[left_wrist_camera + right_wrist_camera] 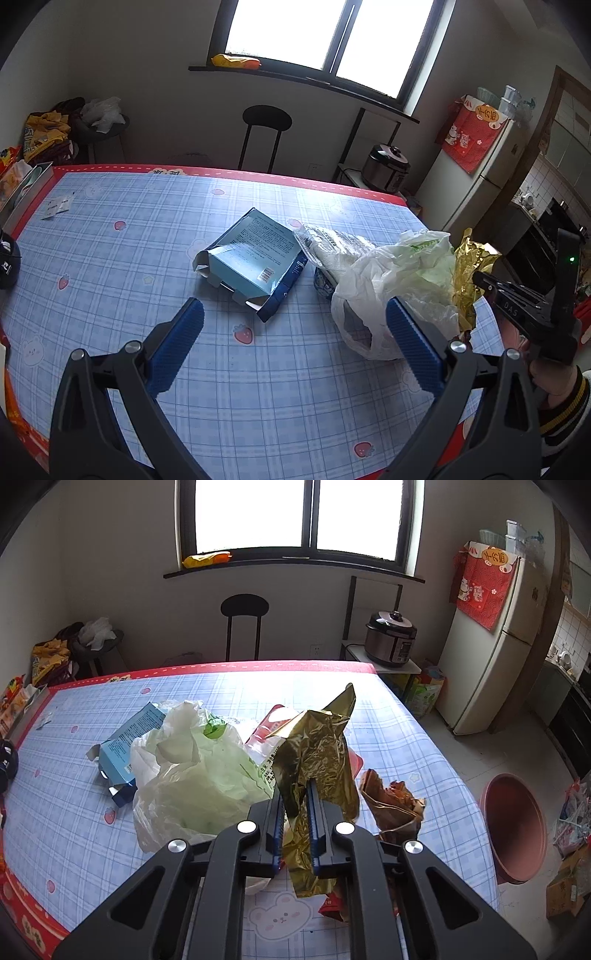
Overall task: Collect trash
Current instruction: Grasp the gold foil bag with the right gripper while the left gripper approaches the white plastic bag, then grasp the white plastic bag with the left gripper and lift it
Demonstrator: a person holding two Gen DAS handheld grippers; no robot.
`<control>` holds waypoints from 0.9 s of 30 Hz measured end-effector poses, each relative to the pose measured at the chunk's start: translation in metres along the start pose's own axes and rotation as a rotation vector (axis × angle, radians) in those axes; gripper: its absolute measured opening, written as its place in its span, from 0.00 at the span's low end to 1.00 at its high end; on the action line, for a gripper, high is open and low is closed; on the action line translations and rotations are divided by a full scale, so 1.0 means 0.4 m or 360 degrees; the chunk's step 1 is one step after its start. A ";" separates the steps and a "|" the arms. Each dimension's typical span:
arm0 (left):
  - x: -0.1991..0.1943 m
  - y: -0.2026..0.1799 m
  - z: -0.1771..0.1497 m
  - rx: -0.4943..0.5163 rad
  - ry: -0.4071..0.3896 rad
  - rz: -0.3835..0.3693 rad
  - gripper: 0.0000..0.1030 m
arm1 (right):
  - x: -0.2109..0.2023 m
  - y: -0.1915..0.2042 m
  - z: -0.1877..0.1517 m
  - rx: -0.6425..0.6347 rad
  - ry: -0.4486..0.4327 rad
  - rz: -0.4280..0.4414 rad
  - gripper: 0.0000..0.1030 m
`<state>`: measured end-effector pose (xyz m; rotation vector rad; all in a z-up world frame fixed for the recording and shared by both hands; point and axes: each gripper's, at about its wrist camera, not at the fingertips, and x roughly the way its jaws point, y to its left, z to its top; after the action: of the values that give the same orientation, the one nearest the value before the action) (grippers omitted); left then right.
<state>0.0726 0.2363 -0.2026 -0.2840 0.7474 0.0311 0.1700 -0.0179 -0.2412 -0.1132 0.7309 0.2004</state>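
Right wrist view: the right gripper [295, 808] has its blue pads pressed together on a crumpled gold foil wrapper [317, 746], which stands up between the fingers and spills out below them. The wrapper is pinched near the table's [406, 716] near right part. Just to the left of the fingers, touching the foil, is a white-and-green plastic bag [192, 771], slumped open on the checked cloth. Behind the bag lies a light blue carton [122, 746], opened at one end, toward the left side of the table. Just right of the gripper sits a crumpled brown wrapper [391, 801], near the right edge, and a red-and-white packet [267, 731] shows behind the foil. On the floor beyond the table's right edge stands a reddish basin [517, 827].

In the left wrist view, the left gripper [291, 332] is spread wide with nothing between its blue fingers; it hangs over the bare cloth near the table's front edge. The carton lies ahead of it, between the fingertips' lines and a little beyond them, untouched. The plastic bag sits beside the right-hand finger, and a clear wrapper [332, 243] lies behind it. The other gripper and the person's hand [550, 376] holding it appear at the right edge.
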 end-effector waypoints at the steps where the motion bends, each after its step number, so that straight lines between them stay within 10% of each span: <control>1: 0.005 -0.008 0.001 0.0008 0.0005 -0.0024 0.94 | -0.020 -0.004 0.003 0.0000 -0.0030 0.0004 0.08; 20: 0.179 -0.247 -0.034 0.0085 0.0219 -0.0375 0.94 | -0.216 -0.102 -0.017 0.0102 -0.0237 0.0071 0.07; 27: 0.334 -0.252 -0.047 -0.0265 0.0413 -0.0319 0.94 | -0.237 -0.160 -0.054 0.0157 -0.0224 0.0019 0.07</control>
<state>0.1711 0.1247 -0.2814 -0.5274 0.9722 -0.1365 0.1011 -0.0973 -0.1914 -0.0007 0.5999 0.1817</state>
